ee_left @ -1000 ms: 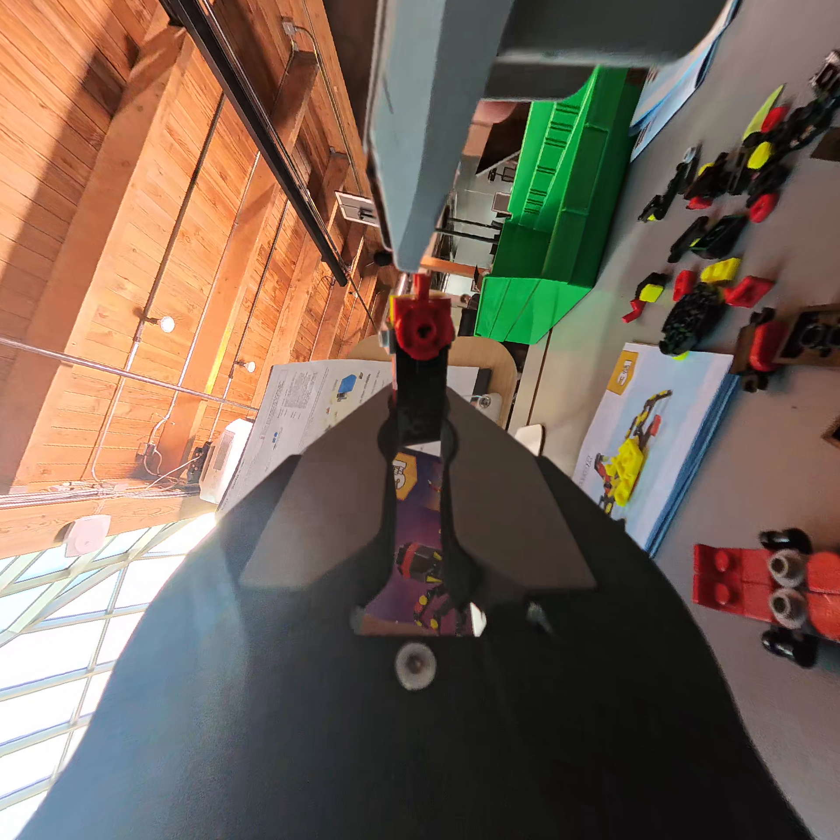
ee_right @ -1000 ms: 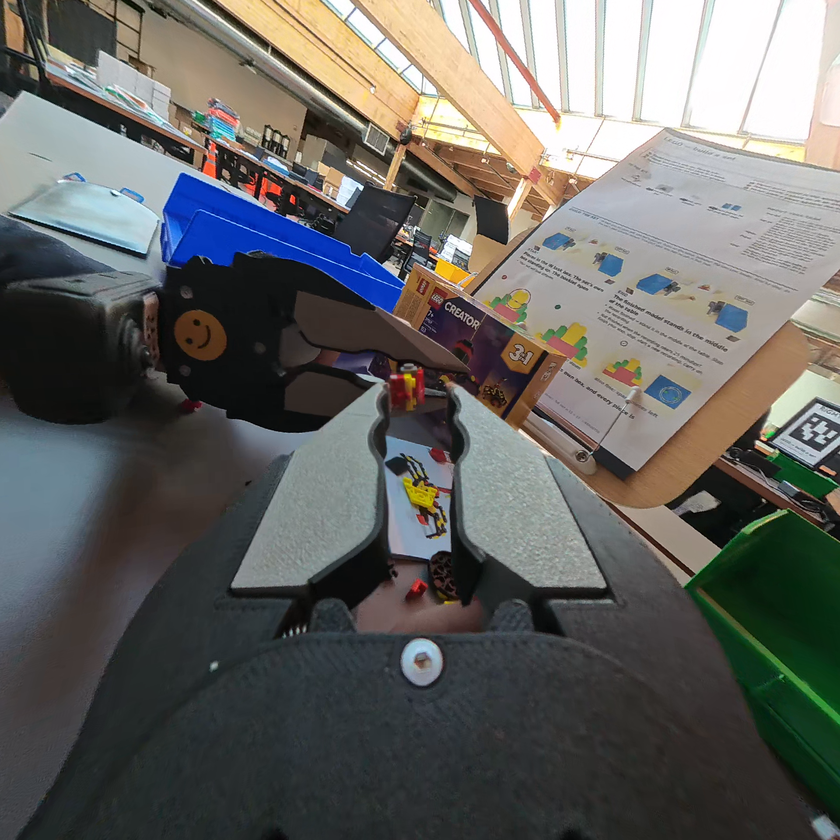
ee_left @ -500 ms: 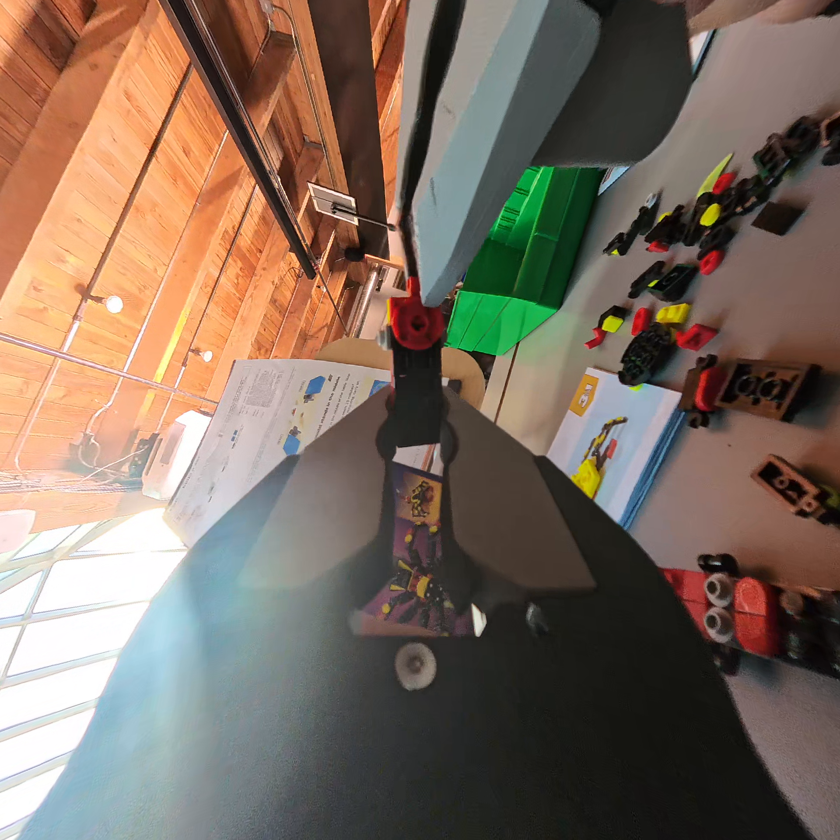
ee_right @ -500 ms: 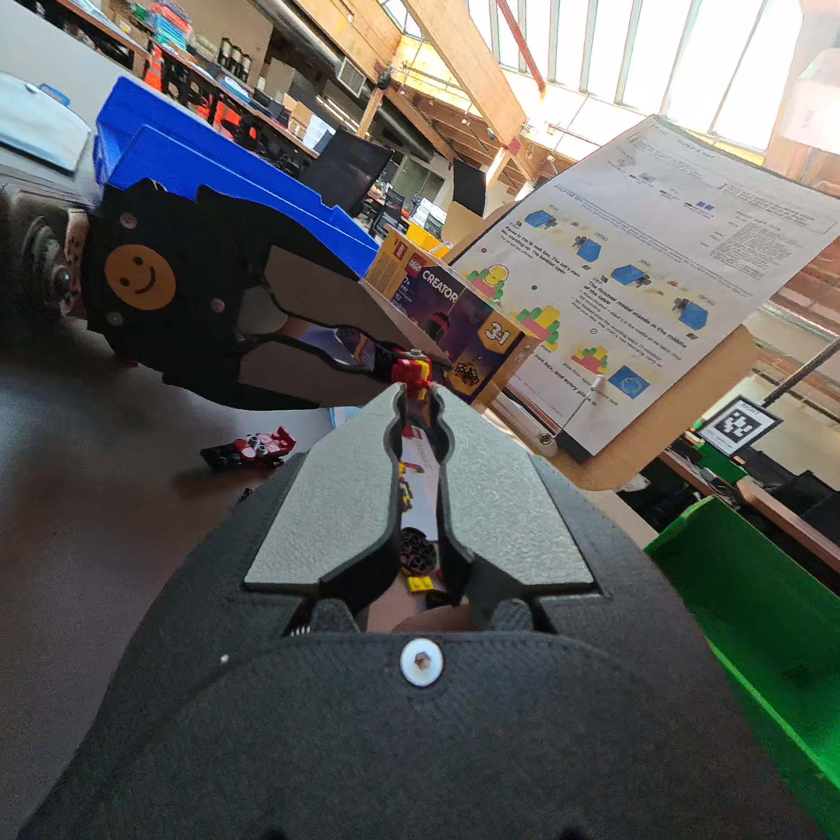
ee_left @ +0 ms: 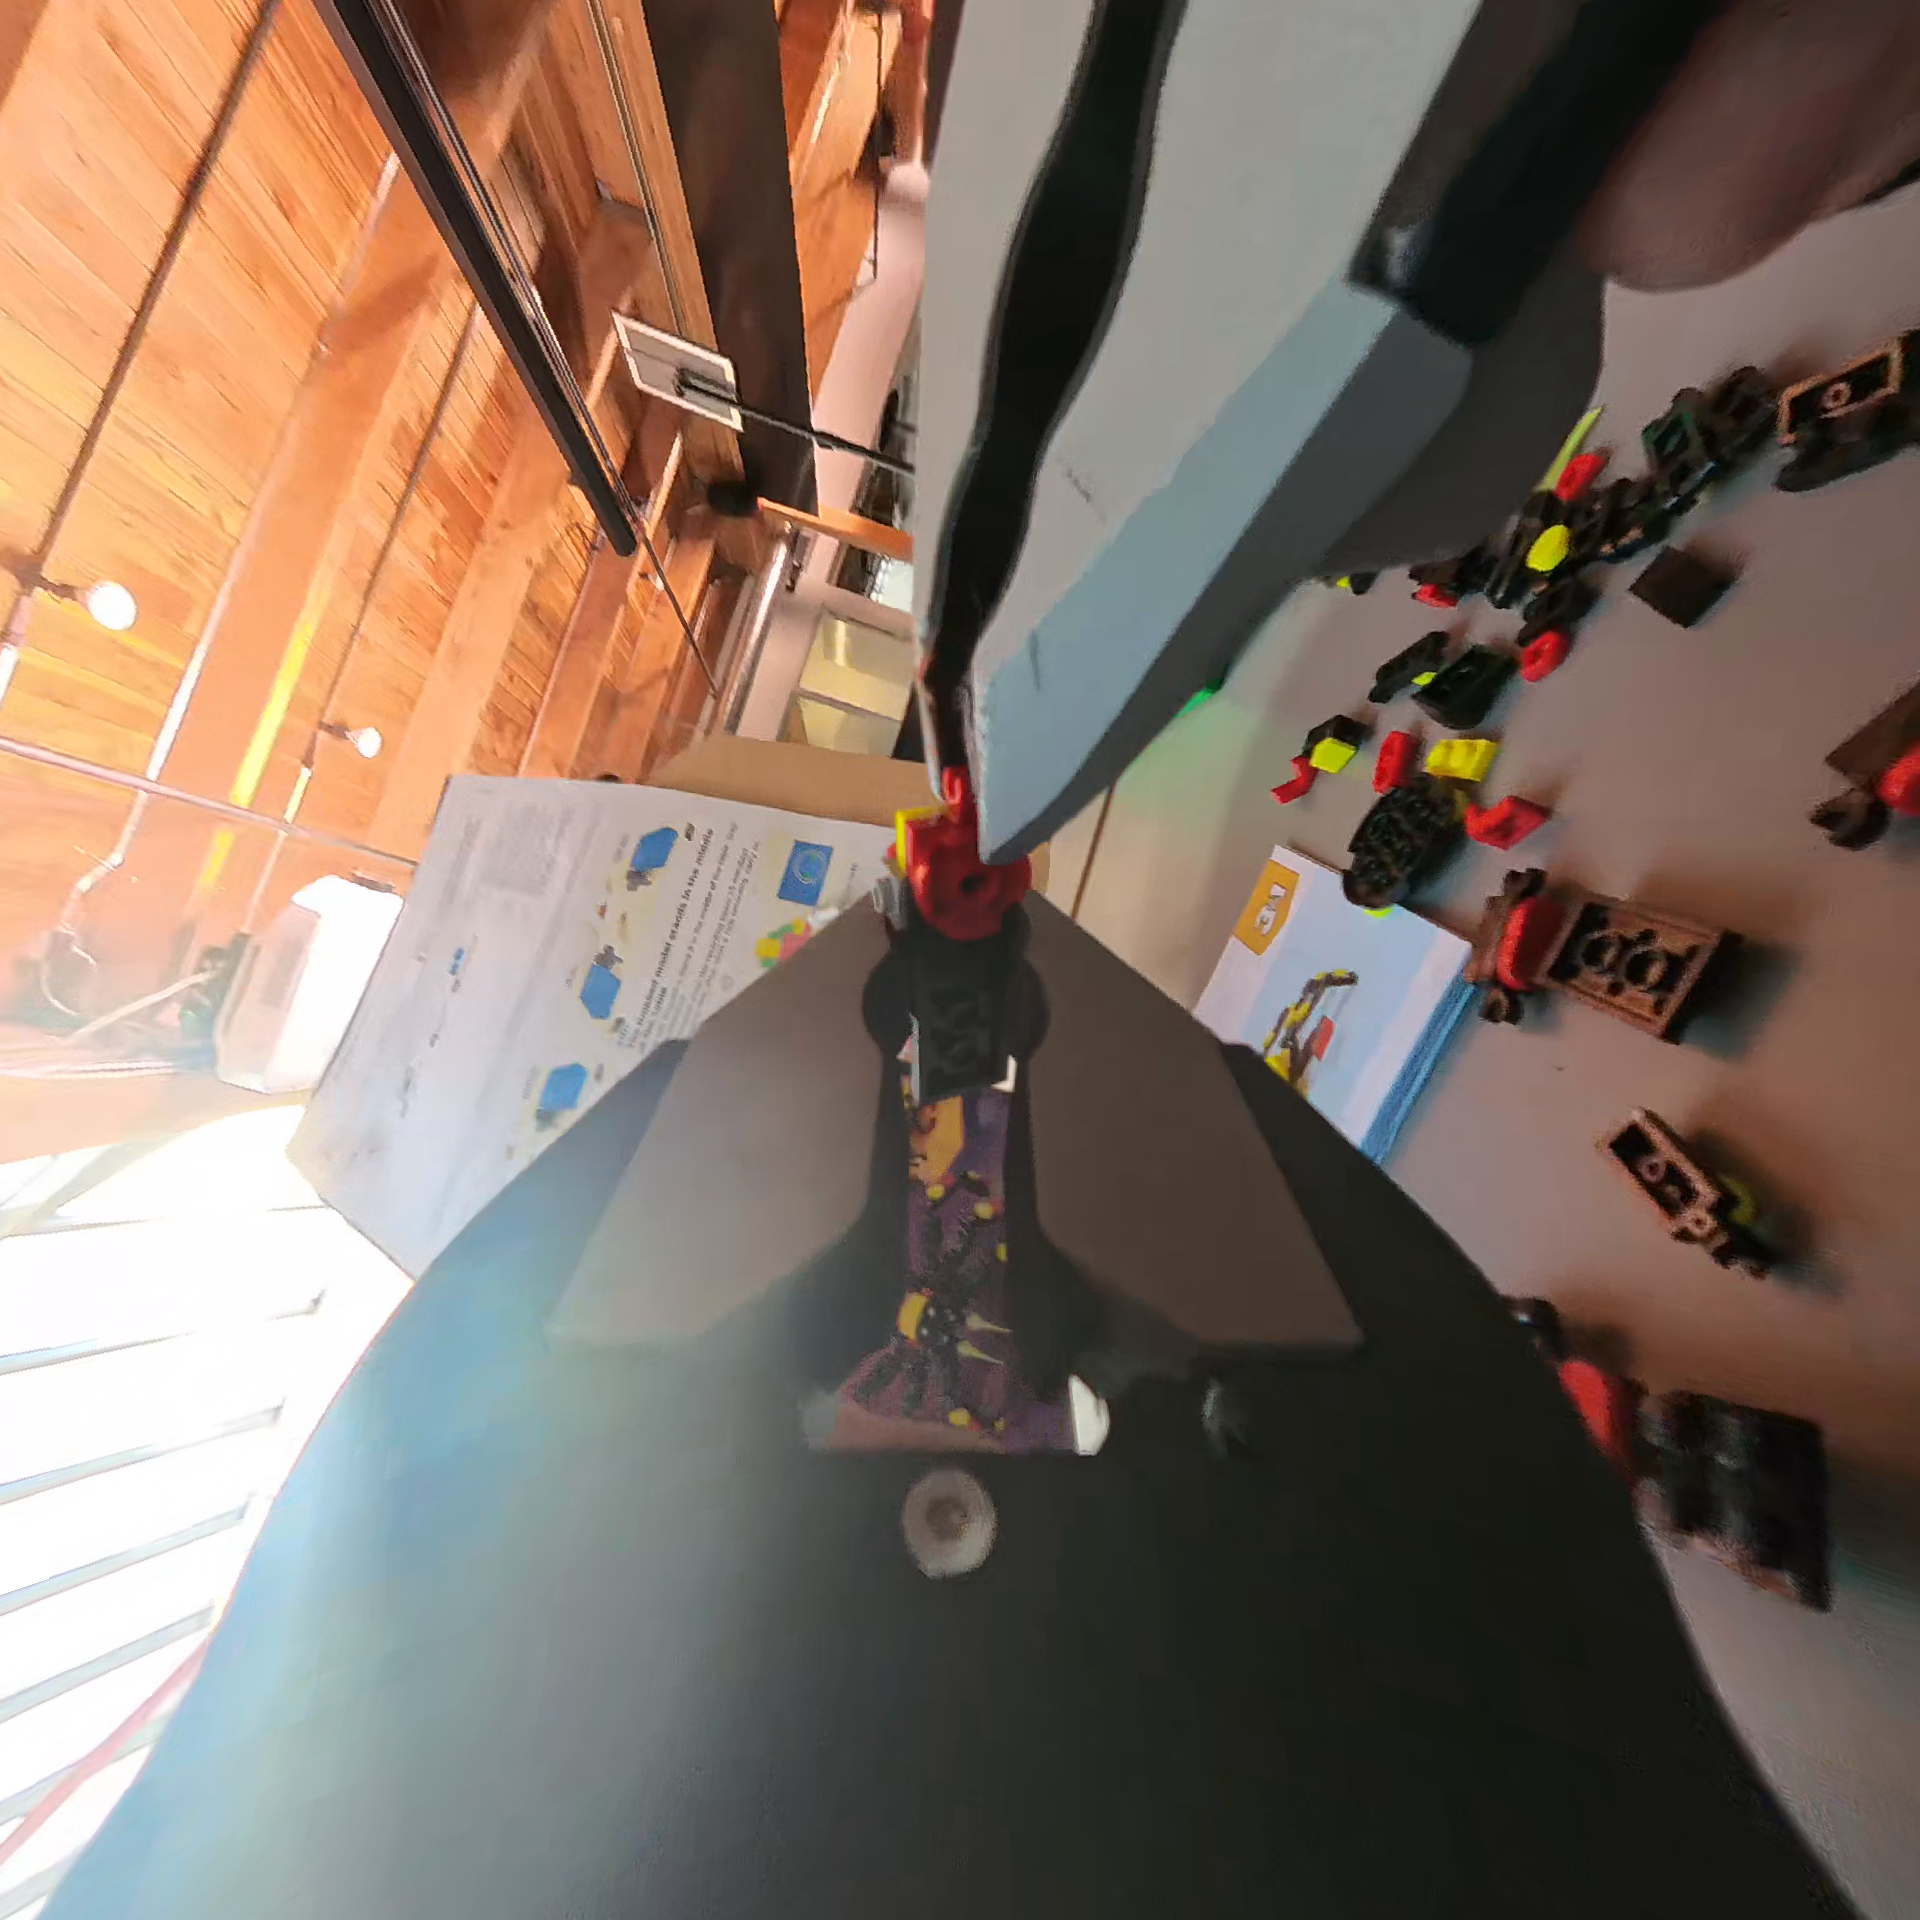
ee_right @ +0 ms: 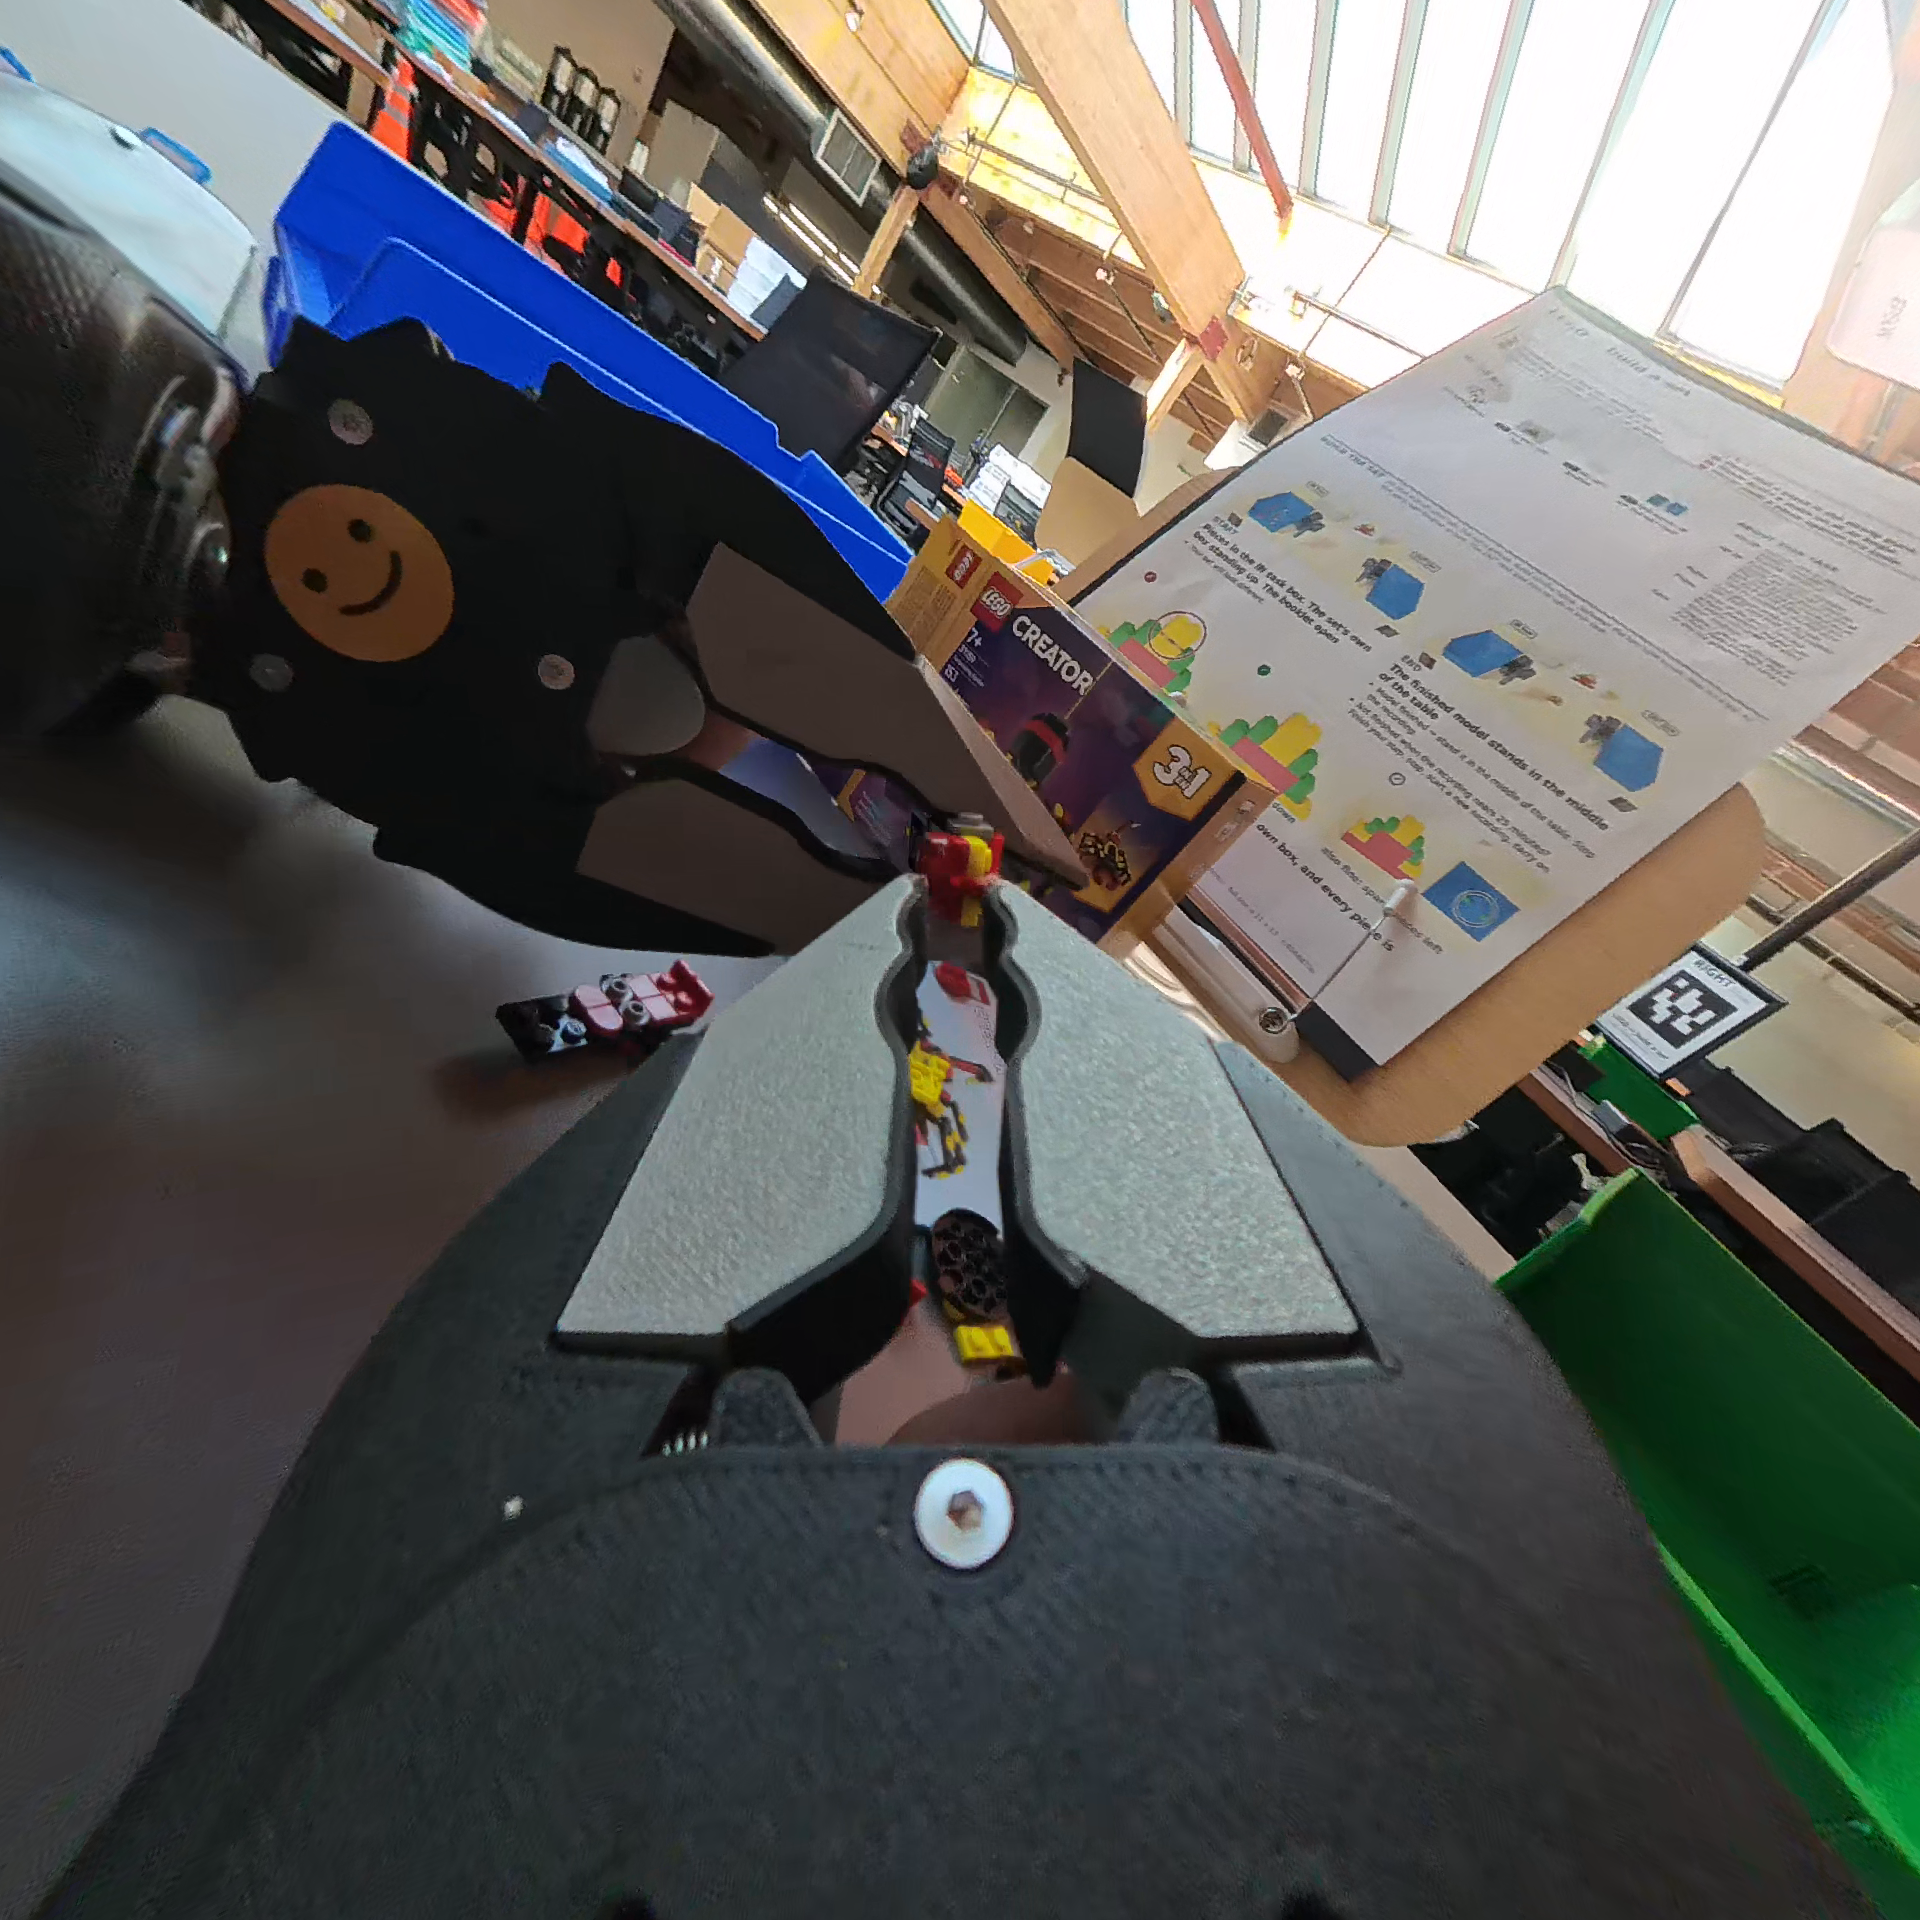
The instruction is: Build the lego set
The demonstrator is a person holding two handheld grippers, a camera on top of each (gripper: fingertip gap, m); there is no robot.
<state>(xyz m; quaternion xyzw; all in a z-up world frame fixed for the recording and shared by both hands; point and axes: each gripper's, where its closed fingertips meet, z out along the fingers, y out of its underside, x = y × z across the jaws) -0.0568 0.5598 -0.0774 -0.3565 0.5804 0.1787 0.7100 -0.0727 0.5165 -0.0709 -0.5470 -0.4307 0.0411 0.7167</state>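
The left gripper [ee_left: 961, 935] has its jaws clamped on a small lego assembly [ee_left: 961, 956]: a black body pinched between the fingertips, with a round red piece and a bit of yellow sticking out past them. The right gripper [ee_right: 956, 904] meets it tip to tip, its jaws drawn together on the red and yellow end of the same assembly, which is held in the air above the grey table [ee_left: 1662, 1122].

Taking the lego assembly as the landmark: directly below it on the table lies the instruction booklet [ee_left: 1340, 997], with a yellow model on its cover. Beside the booklet, on the side away from the box, loose pieces are scattered: brown bricks [ee_left: 1621, 961], a black round piece [ee_left: 1397, 836], and small red, yellow and black bits [ee_left: 1455, 758] farther off. A red and black partial build [ee_right: 608, 1013] lies on the table under the left gripper's fingers, apart from the booklet.

Just behind the assembly stands the purple lego box [ee_right: 1091, 748], and just beside that a printed instruction sheet on a wooden board [ee_right: 1507, 665], leaning back. These two close off the space beyond the tips. A blue bin [ee_right: 540, 322] sits behind the left gripper; a green bin [ee_right: 1766, 1403] bounds the right gripper's outer side. The table surface near the partial build is bare grey.
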